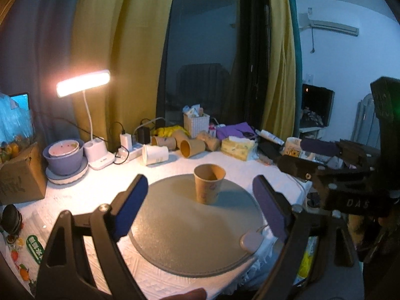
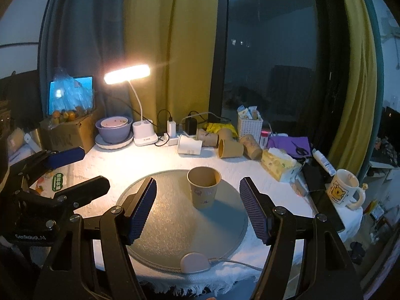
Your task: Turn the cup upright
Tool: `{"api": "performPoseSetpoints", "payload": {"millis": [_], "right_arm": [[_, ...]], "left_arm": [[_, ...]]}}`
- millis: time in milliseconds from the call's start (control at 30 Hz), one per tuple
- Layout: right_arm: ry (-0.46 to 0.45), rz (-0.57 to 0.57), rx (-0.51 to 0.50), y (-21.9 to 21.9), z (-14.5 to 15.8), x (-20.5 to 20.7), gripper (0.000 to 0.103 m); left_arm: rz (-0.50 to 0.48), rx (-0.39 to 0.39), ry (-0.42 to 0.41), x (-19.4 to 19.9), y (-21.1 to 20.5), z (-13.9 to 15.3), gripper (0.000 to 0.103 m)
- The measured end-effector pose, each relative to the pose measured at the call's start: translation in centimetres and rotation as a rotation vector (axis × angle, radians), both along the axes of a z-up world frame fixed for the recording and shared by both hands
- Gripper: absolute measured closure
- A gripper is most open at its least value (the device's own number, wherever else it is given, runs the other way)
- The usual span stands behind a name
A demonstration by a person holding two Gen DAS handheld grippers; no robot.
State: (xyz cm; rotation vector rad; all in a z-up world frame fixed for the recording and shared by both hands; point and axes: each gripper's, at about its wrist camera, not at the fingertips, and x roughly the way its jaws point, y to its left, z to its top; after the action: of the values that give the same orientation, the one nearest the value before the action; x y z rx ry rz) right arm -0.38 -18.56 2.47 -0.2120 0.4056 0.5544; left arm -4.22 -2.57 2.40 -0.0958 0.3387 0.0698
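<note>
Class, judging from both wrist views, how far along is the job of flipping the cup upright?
Done: the brown paper cup stands upright, mouth up, on the round grey mat. In hand: nothing; the left gripper and right gripper are both open, apart from the cup. Left: seemingly nothing for this cup; other paper cups lie tipped behind.

Tan paper cup (image 2: 203, 190) with small purple prints, grey round mat (image 2: 175, 225), white textured cloth (image 2: 120, 167), mustard-yellow curtain (image 2: 172, 50)
</note>
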Motion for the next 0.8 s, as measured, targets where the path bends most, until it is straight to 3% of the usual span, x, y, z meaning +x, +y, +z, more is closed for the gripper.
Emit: {"api": "performPoseSetpoints", "payload": {"millis": [533,800], "right_arm": [[-0.053,-0.005,0.023,-1.3,1.7,-1.3,0.031],[-0.055,-0.014,0.027,-1.7,1.9,-1.2,0.031]], "left_arm": [[0.038,-0.006,-0.084,-2.4,0.1,2.2,0.016],[0.044,-0.013,-0.085,-2.4,0.4,2.1,0.016]]}}
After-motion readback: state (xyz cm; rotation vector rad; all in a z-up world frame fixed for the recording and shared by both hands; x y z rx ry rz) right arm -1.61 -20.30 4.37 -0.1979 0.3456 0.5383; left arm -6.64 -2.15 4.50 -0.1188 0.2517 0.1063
